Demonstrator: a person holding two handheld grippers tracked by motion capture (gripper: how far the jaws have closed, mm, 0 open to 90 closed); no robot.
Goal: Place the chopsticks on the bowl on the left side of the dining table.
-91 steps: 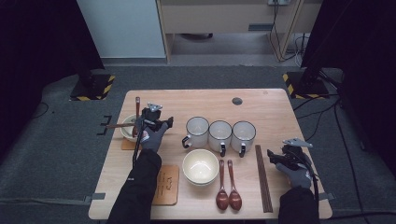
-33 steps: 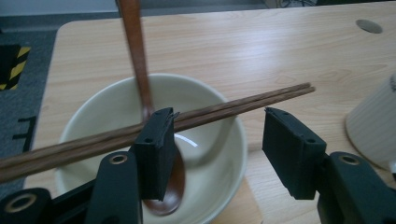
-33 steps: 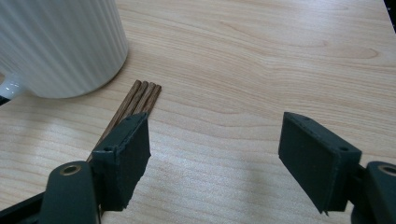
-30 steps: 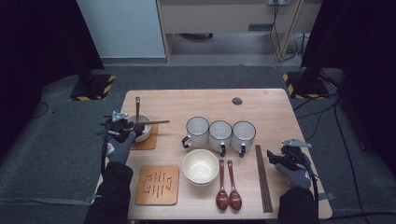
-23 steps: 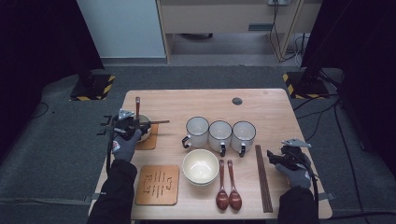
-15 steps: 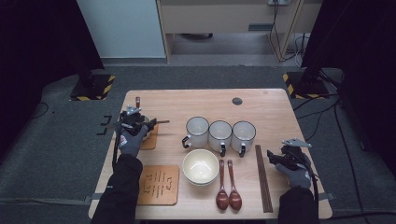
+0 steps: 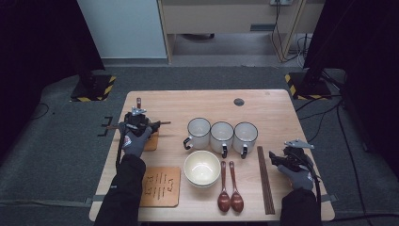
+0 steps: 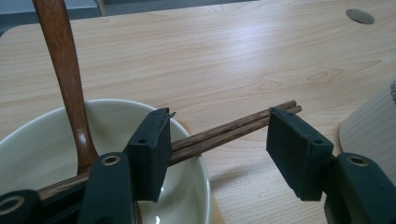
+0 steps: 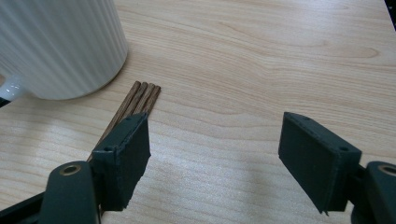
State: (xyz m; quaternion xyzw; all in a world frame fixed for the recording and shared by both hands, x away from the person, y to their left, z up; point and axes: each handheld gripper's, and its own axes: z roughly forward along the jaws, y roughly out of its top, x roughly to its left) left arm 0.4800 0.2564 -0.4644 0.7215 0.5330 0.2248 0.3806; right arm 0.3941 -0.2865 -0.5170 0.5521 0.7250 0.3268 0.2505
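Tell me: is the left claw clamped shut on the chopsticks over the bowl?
No. The left claw stands open, chopsticks lying across the bowl.

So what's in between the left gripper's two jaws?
In the left gripper view, a pair of chopsticks runs between the open jaws of the left gripper, resting across the rim of the bowl.

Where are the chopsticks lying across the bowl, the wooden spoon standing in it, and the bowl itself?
chopsticks [image 8: 233, 129], left gripper view, mid-shaft between the fingers
wooden spoon [image 8: 65, 74], left gripper view, on its handle
bowl [image 8: 198, 175], left gripper view, on its rim
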